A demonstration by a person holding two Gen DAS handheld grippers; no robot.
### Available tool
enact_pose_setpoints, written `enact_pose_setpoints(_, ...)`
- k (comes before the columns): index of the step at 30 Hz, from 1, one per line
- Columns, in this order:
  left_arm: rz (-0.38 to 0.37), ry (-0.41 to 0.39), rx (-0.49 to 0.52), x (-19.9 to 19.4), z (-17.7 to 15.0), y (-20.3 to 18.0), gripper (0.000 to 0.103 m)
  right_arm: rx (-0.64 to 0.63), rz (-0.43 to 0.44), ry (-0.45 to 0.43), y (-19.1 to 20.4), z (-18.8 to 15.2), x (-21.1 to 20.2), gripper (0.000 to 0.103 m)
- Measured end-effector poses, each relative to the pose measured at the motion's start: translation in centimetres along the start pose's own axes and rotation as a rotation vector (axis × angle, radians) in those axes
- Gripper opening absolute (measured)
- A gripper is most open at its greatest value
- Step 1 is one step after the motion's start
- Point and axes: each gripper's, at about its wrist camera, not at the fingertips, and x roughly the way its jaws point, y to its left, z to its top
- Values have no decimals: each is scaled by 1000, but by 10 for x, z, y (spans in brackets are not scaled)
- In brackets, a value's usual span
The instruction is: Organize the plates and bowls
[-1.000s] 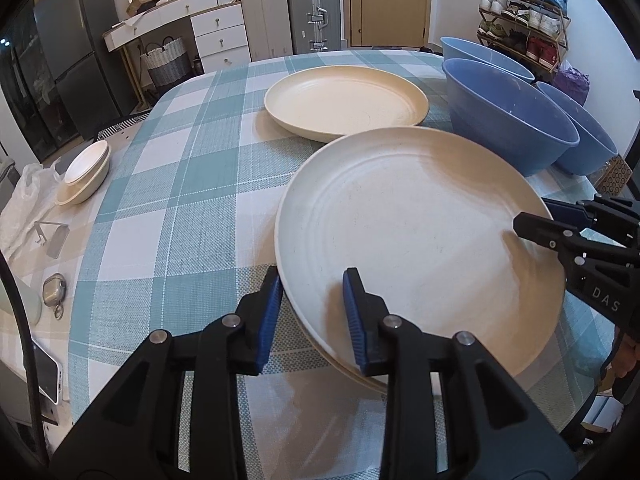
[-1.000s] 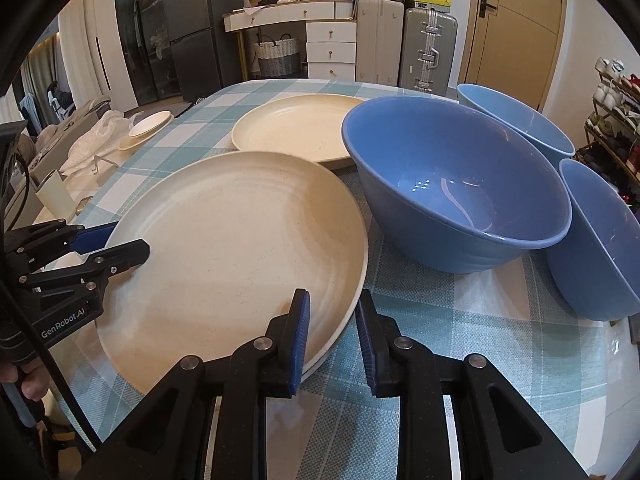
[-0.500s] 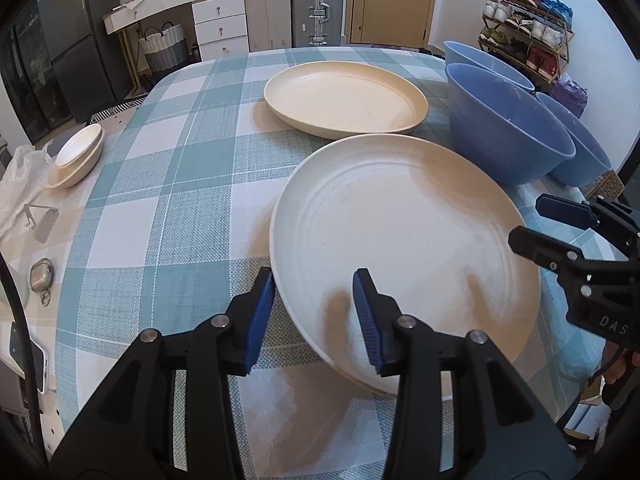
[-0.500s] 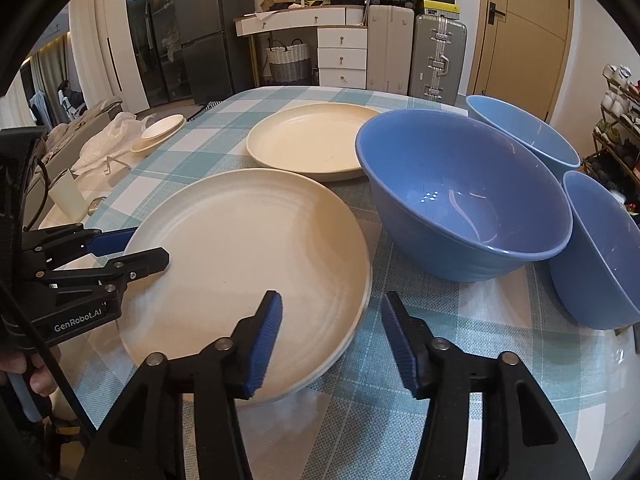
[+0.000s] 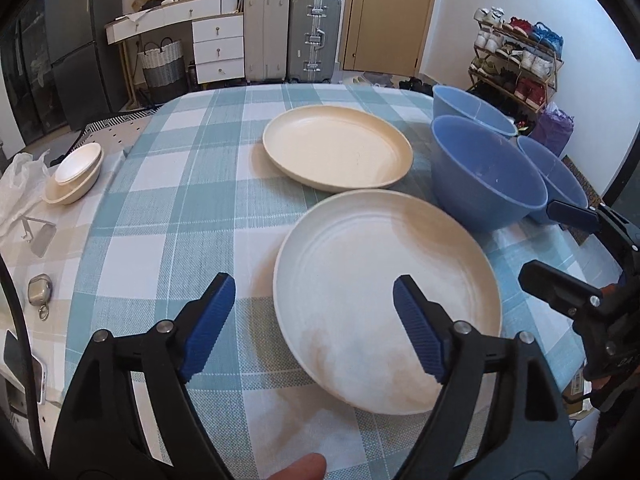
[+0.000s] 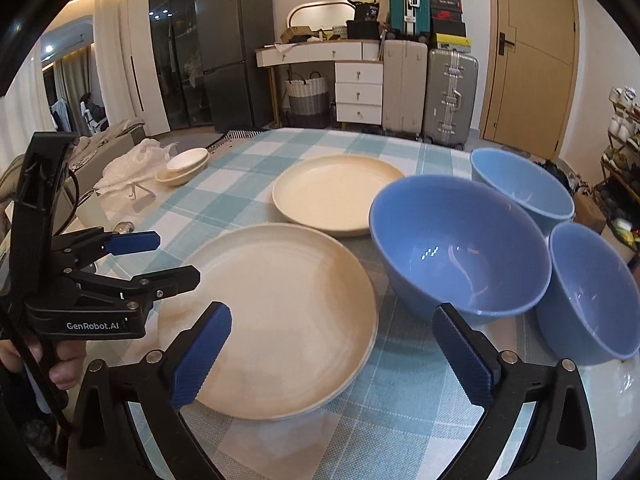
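A round table (image 5: 192, 184) fills both views, draped in a woven cloth of teal, white and beige checks with a coarse, visible weave; on it, nearest the cameras, lies the near plate (image 5: 386, 276), a wide, shallow, cream disc with a low raised rim and faint concentric rings in its matt surface, resting flat on the cloth (image 6: 280, 312); whether a second plate lies under it cannot be told here; beyond it, just apart, sits the far plate (image 5: 338, 154), same cream, same shallow round form (image 6: 338, 192). To the right of the plates stand three deep blue bowls, smooth and glossy with thin rims: the big bowl (image 6: 460, 248) close beside the near plate (image 5: 486, 172), the back bowl (image 6: 520, 186) behind it, and the side bowl (image 6: 596, 292) at the table's right edge. At the left edge rest the small dishes (image 5: 74, 172), two pale oval saucers nested one in the other, beside crumpled white plastic.

The left gripper (image 5: 314, 324) is black plastic with ribbed blue pads; its jaws are opening, spread wide above the near plate's left rim, pinching nothing; the right gripper (image 6: 330, 354), of the same build, has jaws opening to a broad gap over the plate's right rim, likewise clear of it.
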Motion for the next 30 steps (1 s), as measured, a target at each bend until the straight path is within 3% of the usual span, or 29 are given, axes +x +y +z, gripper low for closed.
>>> enact_pose_setpoints(4, 3, -29, -4, -8, 15, 3, 85, 1, 15, -15, -6, 15, -9, 102)
enact_pose_setpoints(6, 6, -47, -9, -12, 22, 5, 102, 8, 19, -24, -10, 23, -11, 102)
enact_pose_setpoints(16, 25, -112, -24, -27, 58, 15, 101, 6, 24, -55, -24, 67, -20, 102)
enact_pose_setpoints(30, 56, -122, -42, -23, 102, 22, 101, 12, 57, -86, -47, 127, -24, 102)
